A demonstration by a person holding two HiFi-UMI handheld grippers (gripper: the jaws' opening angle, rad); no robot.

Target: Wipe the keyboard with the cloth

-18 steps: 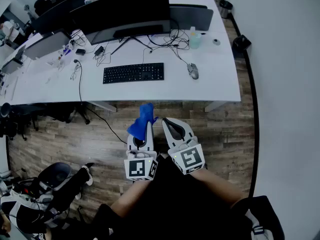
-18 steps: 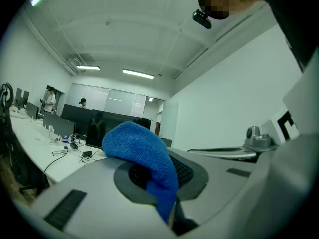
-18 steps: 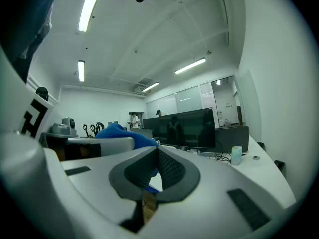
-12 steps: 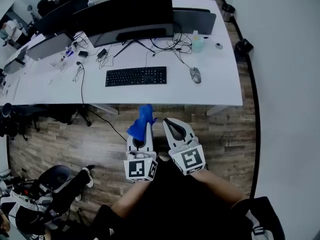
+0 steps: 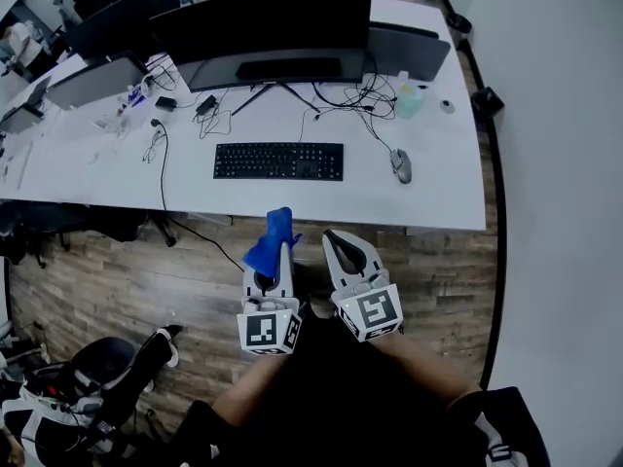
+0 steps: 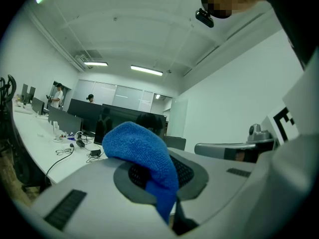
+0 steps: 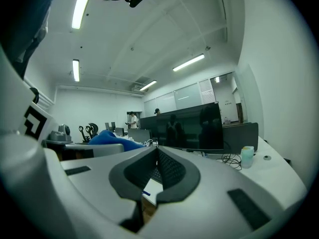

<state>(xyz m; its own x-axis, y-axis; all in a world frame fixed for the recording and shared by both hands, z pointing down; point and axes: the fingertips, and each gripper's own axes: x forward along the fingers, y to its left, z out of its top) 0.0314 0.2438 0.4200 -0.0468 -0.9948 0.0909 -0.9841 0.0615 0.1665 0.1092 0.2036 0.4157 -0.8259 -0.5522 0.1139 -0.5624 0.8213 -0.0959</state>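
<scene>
Moved: keyboard (image 5: 278,161) and table (image 5: 438,188) sit lower in the head view than 0.7 s ago; both grippers keep their place
Left hand-held gripper (image 5: 281,252): clenched on the blue cloth (image 5: 267,251), which bunches over its jaw tips
Right hand-held gripper (image 5: 334,238): jaws pressed together, nothing between them
Keyboard: flat on the table before the monitor (image 5: 263,22), mouse (image 5: 401,165) to its right, well apart from the cloth
Grippers: side by side over the wood floor (image 5: 127,270), short of the table edge
</scene>
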